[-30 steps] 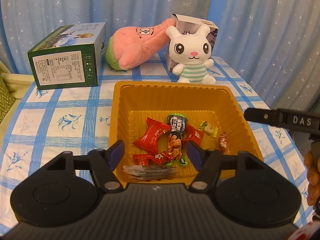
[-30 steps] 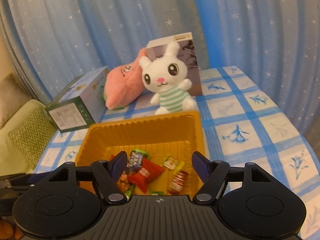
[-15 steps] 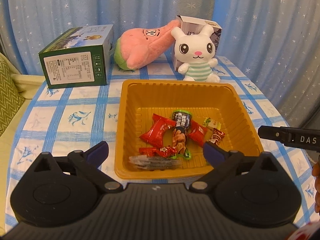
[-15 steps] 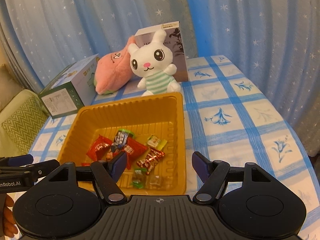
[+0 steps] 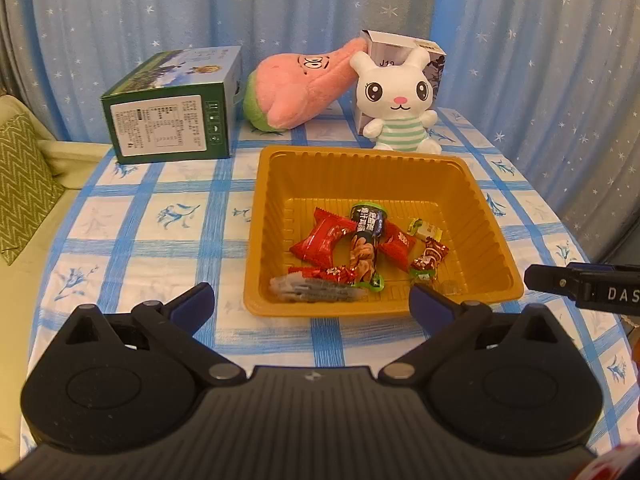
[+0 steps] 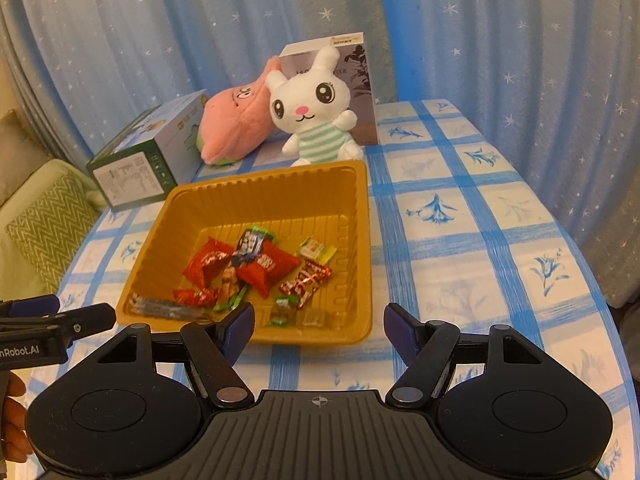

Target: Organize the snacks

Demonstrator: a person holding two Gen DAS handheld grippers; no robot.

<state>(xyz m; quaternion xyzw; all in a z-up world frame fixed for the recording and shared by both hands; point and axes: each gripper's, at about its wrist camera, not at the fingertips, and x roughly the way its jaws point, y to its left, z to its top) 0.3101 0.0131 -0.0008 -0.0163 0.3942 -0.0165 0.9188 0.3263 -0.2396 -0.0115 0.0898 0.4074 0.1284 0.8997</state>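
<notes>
We hold both grippers above the near edge of a blue-checked tablecloth (image 5: 168, 236), each with its jaws spread wide and nothing between them. The left gripper (image 5: 312, 306) and the right gripper (image 6: 318, 326) face an orange plastic tray (image 5: 276, 184), which sits on the cloth just ahead of the fingertips. The snacks lie loose on the tray floor: two red packets (image 5: 322, 238), a dark tube-shaped wrapper (image 5: 366, 240) across them, a yellow-green candy (image 5: 425, 231), a brown foil candy (image 5: 430, 258) and a flat grey sachet (image 5: 304, 286) against the near wall (a clear-wrapped piece (image 6: 314, 317) sits in the right near corner). Behind the tray stand a white plush rabbit (image 5: 400, 104), a pink plush toy (image 5: 300, 88) leaning on a white carton (image 5: 400, 46), and a green box (image 5: 172, 116).
</notes>
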